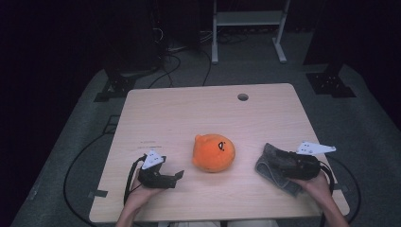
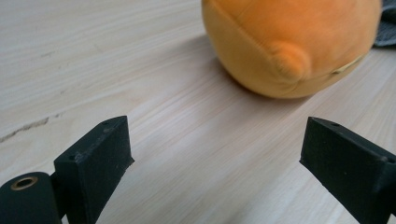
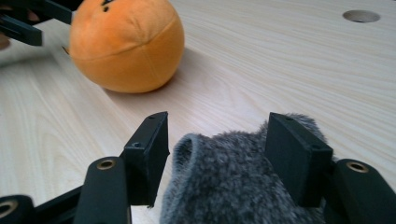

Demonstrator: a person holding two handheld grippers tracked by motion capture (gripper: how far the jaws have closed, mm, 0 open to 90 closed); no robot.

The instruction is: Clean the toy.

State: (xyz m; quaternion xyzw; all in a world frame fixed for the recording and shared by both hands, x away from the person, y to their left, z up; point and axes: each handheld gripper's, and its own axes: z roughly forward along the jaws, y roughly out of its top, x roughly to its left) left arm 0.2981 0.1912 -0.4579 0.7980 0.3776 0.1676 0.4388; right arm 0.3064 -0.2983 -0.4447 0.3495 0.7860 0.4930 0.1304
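A round orange plush toy with a small stitched face lies in the middle of the wooden table. My left gripper rests low on the table just left of the plush, open, with bare wood between its jaws. In the left gripper view the plush sits a short way ahead of the left gripper. A grey fuzzy cloth lies at the right. My right gripper straddles it. In the right gripper view a fold of the cloth sits uncompressed between the spread jaws of the right gripper.
A round cable hole is in the table's far edge area. Bare wood stretches behind the plush. Beyond the table stand a white frame, dark stands and cables on the grey floor. The plush lies ahead and left of the cloth.
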